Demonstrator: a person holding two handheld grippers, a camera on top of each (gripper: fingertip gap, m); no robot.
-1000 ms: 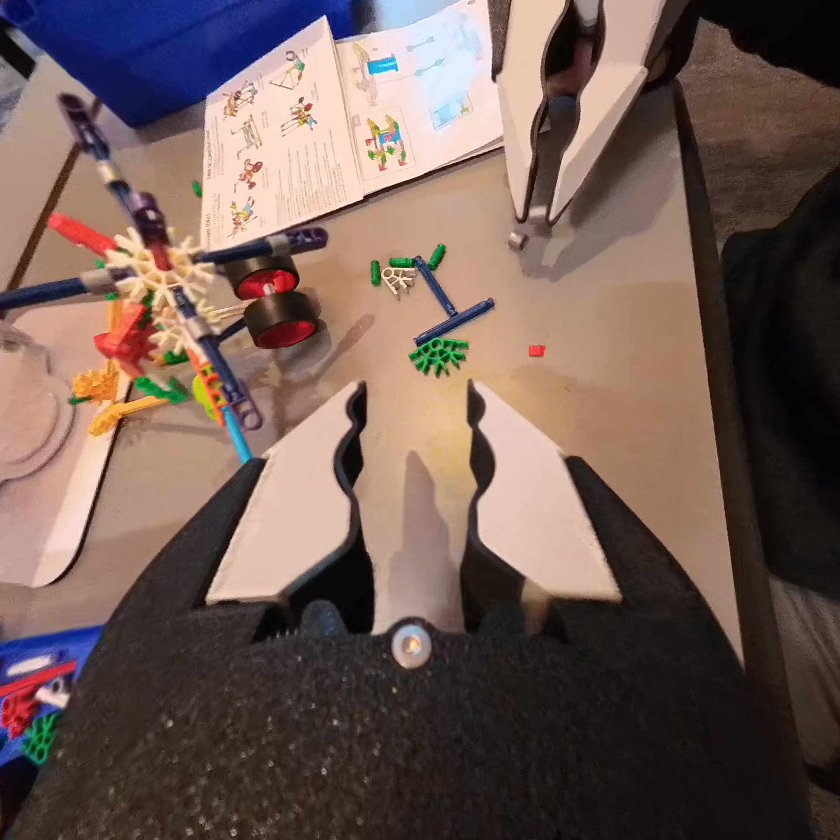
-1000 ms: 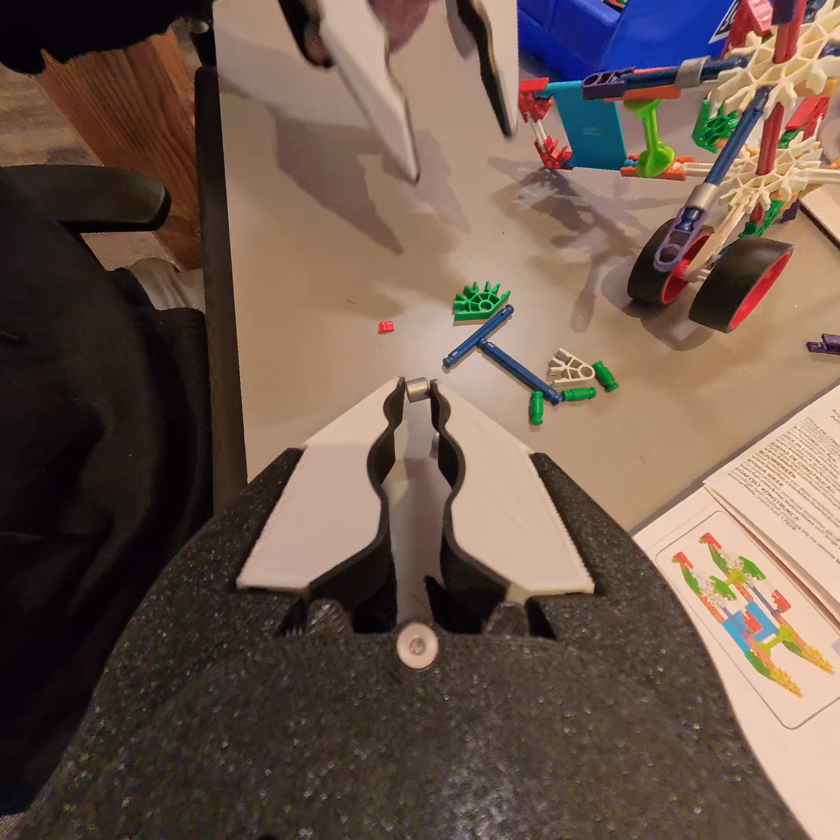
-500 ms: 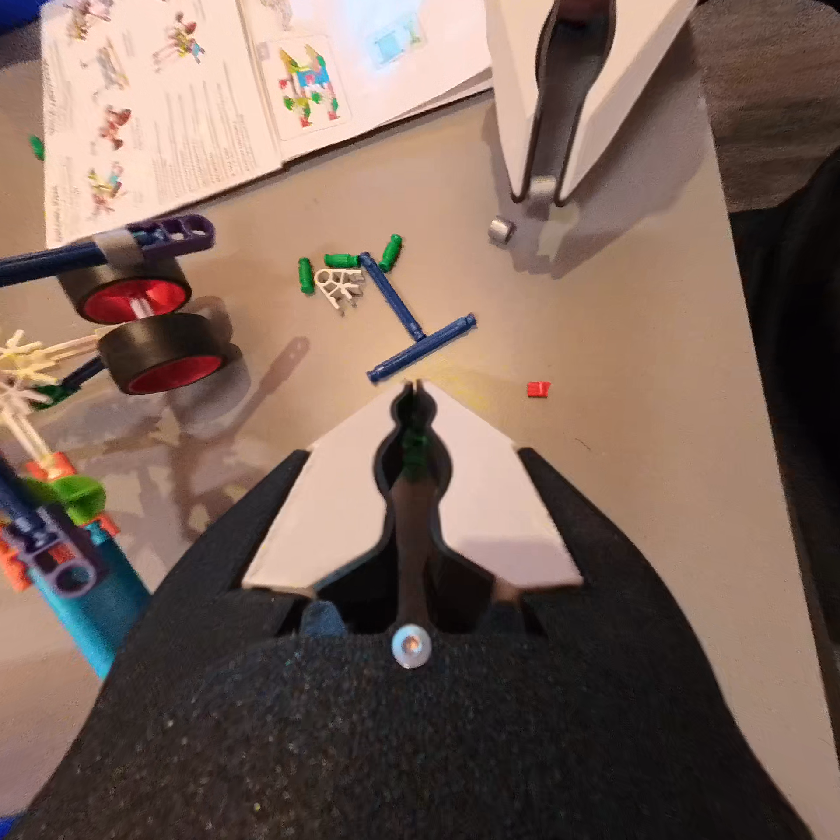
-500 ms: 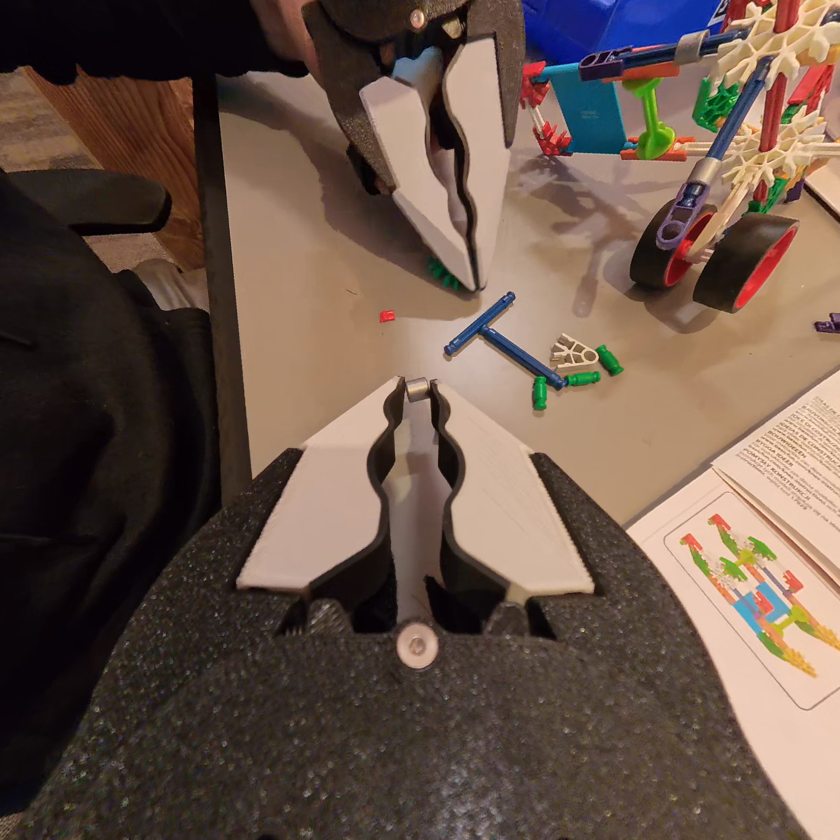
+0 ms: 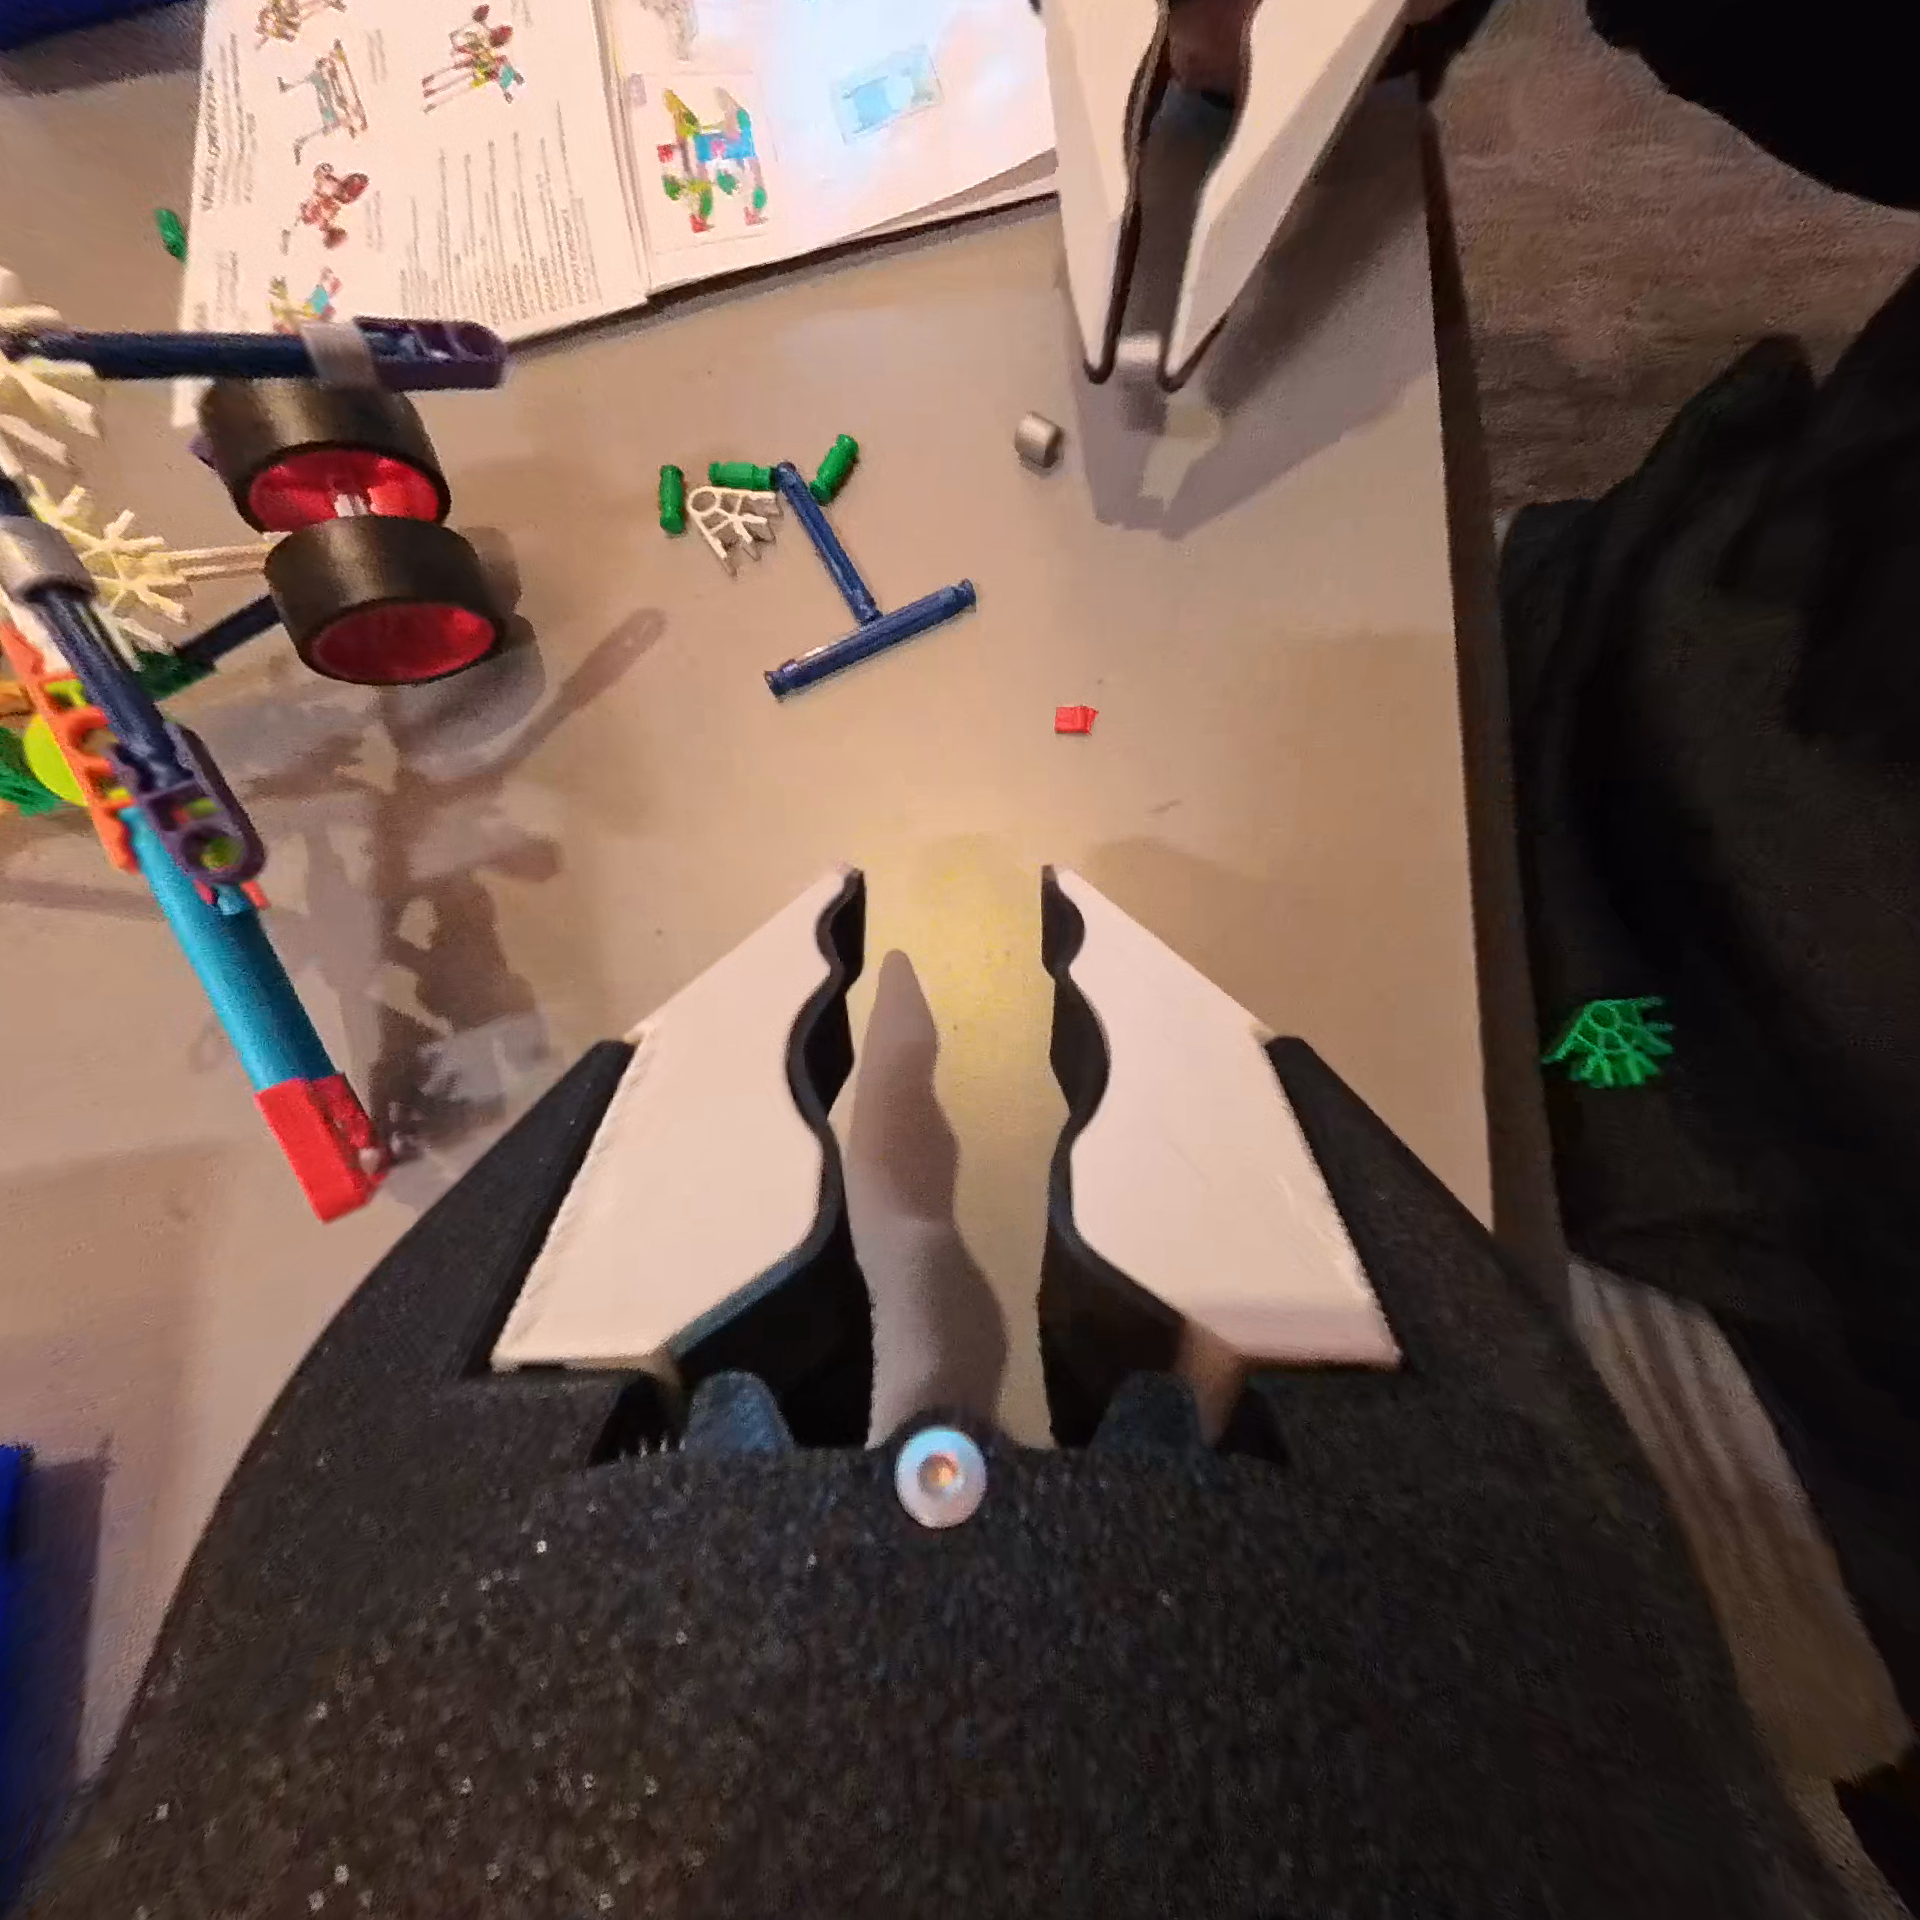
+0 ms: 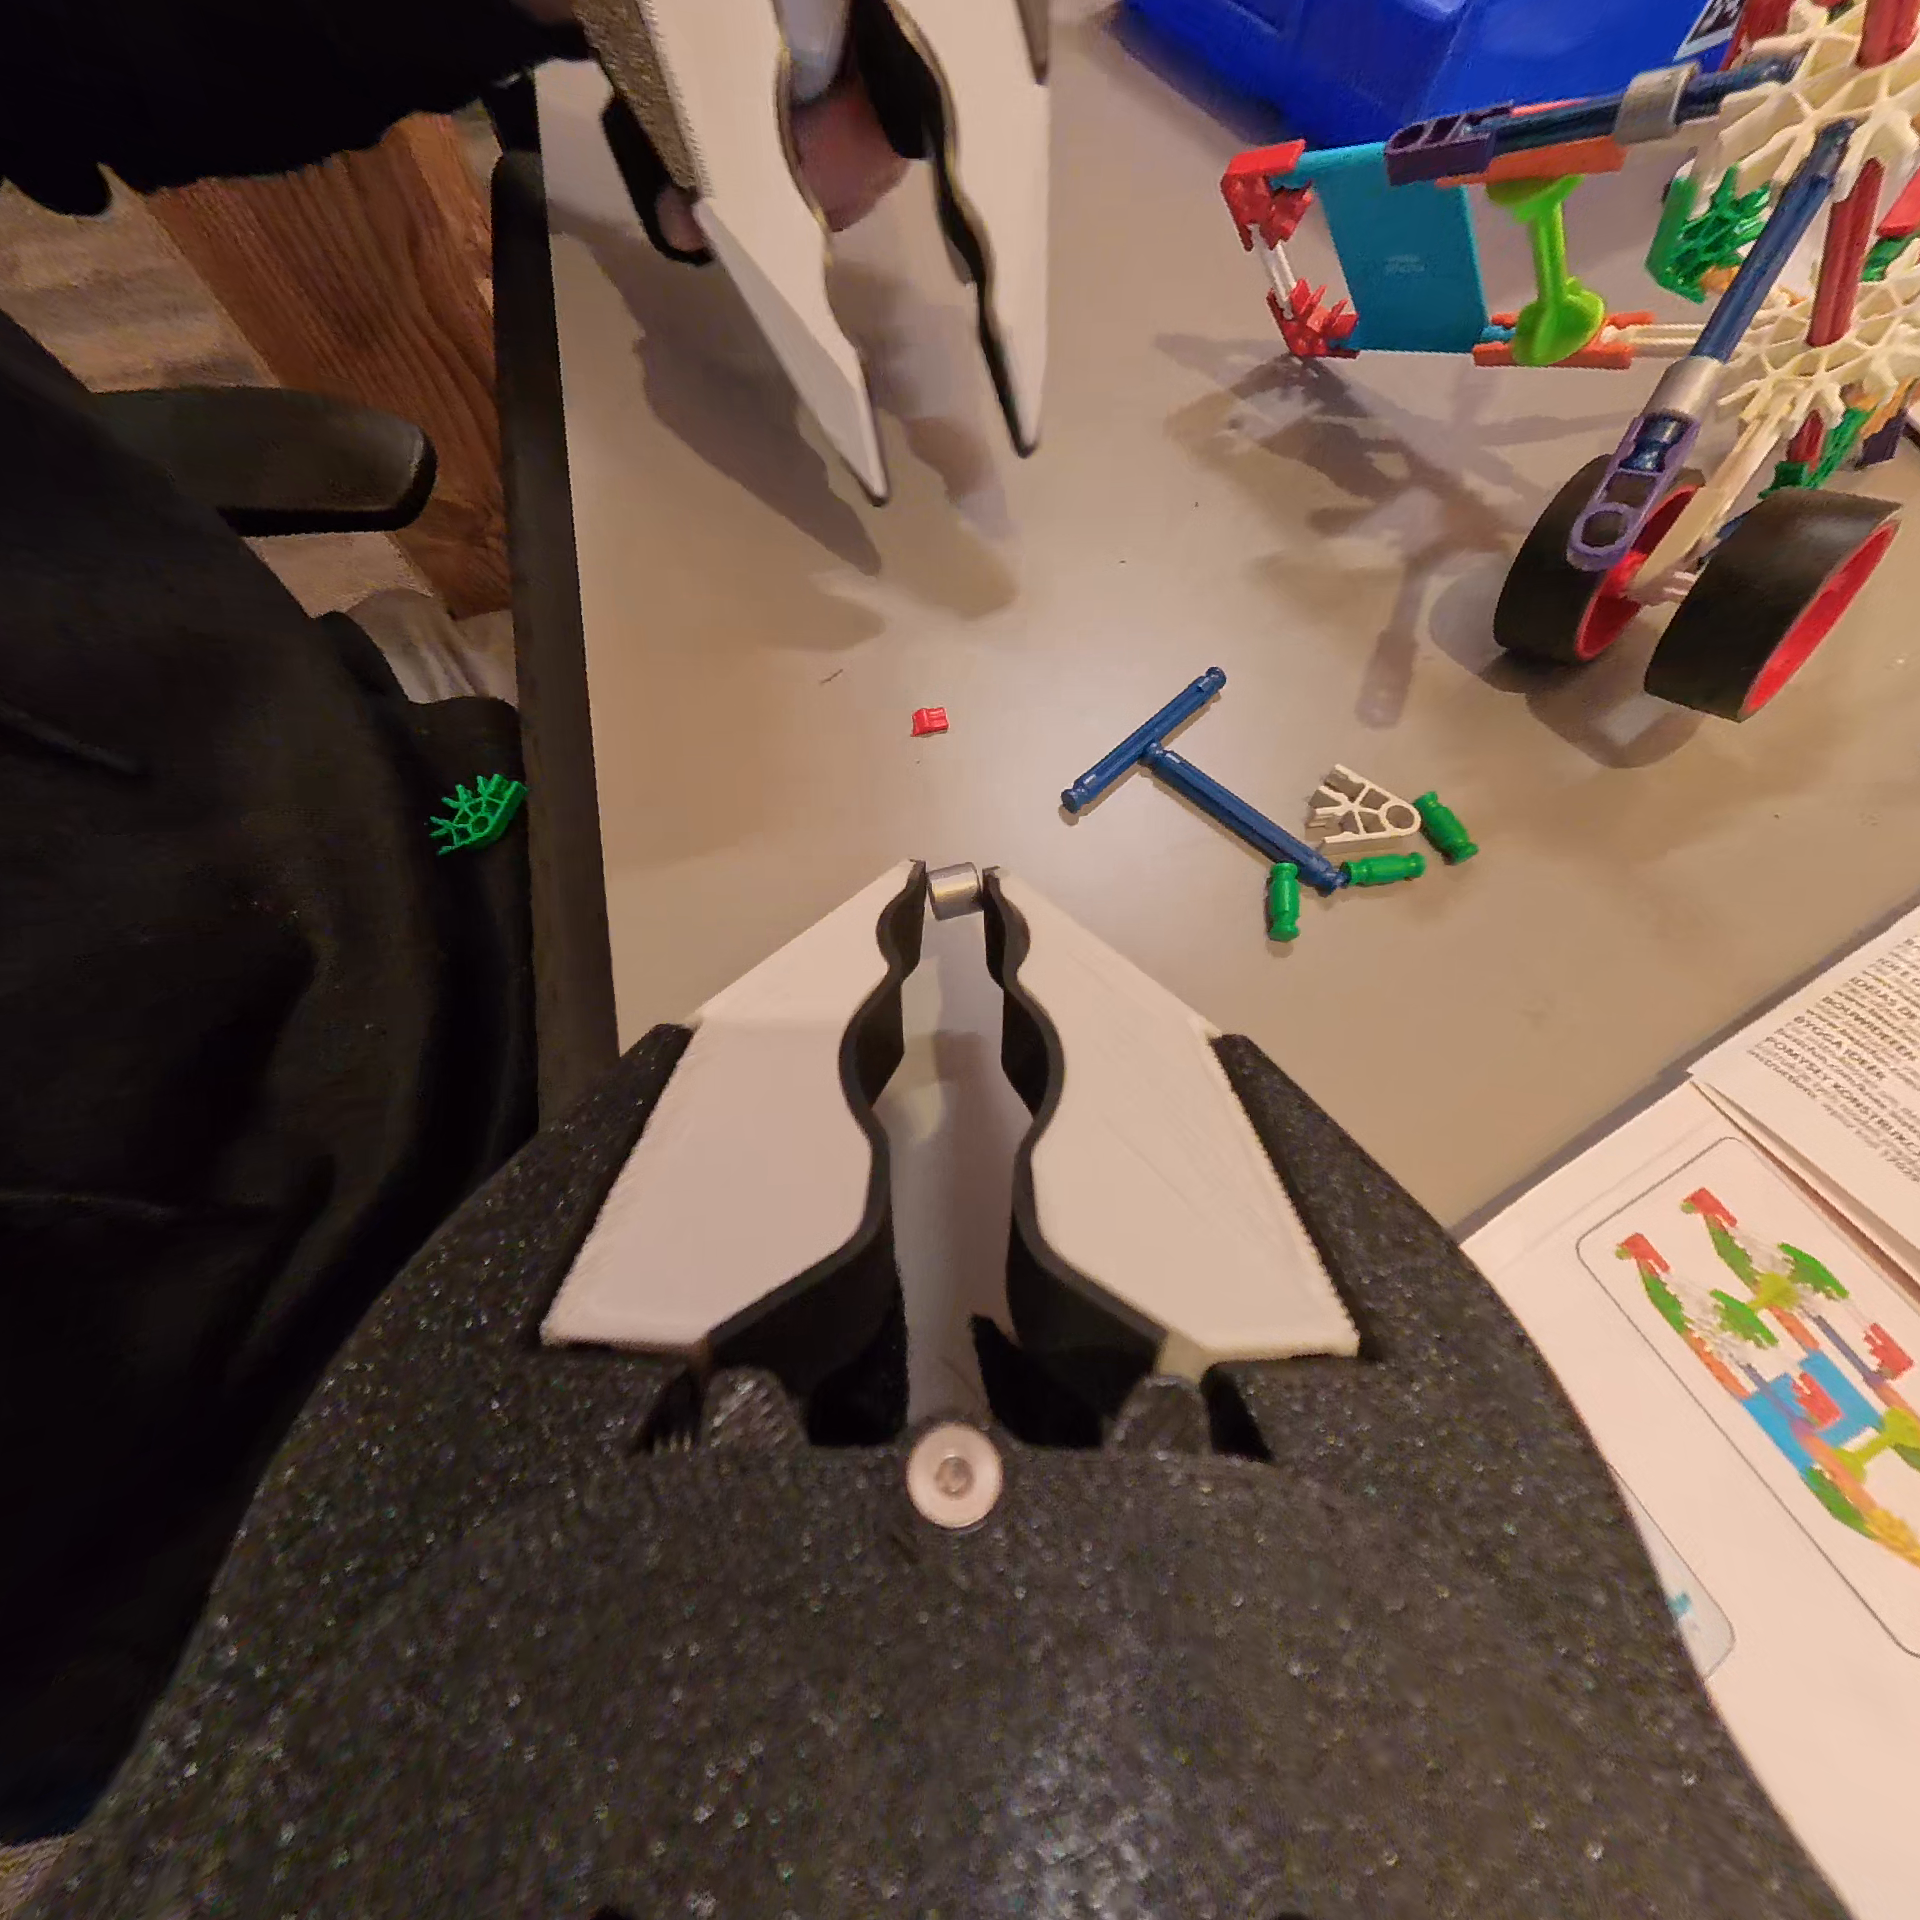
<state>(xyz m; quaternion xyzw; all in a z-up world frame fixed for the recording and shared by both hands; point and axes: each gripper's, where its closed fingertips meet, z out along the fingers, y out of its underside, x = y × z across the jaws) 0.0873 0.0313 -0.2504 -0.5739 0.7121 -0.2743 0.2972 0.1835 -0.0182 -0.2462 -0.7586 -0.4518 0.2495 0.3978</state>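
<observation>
My left gripper [image 5: 951, 883] is open and empty above the bare grey table [image 5: 1247, 935]; it also shows in the right wrist view [image 6: 951, 473], fingers apart. A green fan-shaped connector [image 5: 1605, 1039] lies off the table's edge on dark cloth, also seen in the right wrist view [image 6: 478, 816]. My right gripper [image 6: 954, 878] is shut on a small grey cylinder [image 6: 954, 891], both pads pressed on it just above the table. The left wrist view shows the right gripper [image 5: 1132, 364] with the cylinder at its tips. A second grey cylinder [image 5: 1037, 442] lies beside it.
Two blue rods in a T [image 6: 1195, 779], short green rods [image 6: 1382, 868], a white connector [image 6: 1361, 810] and a red bit [image 6: 928, 720] lie mid-table. A wheeled toy model [image 6: 1714, 603] stands to one side, an open booklet [image 5: 520, 156] and a blue bin [image 6: 1403, 62] nearby. There is about 12 cm between the tips of the two grippers. The green fan-shaped connector [image 5: 1605, 1039] is about 20 cm from both grippers' fingertips. The right camera catches it too, in the right wrist view [image 6: 477, 804].
Half a second ago my left gripper was shut on the green connector. It has since lifted and opened, and the connector left the grasp and now lies off the table edge. The right gripper has kept its hold.
</observation>
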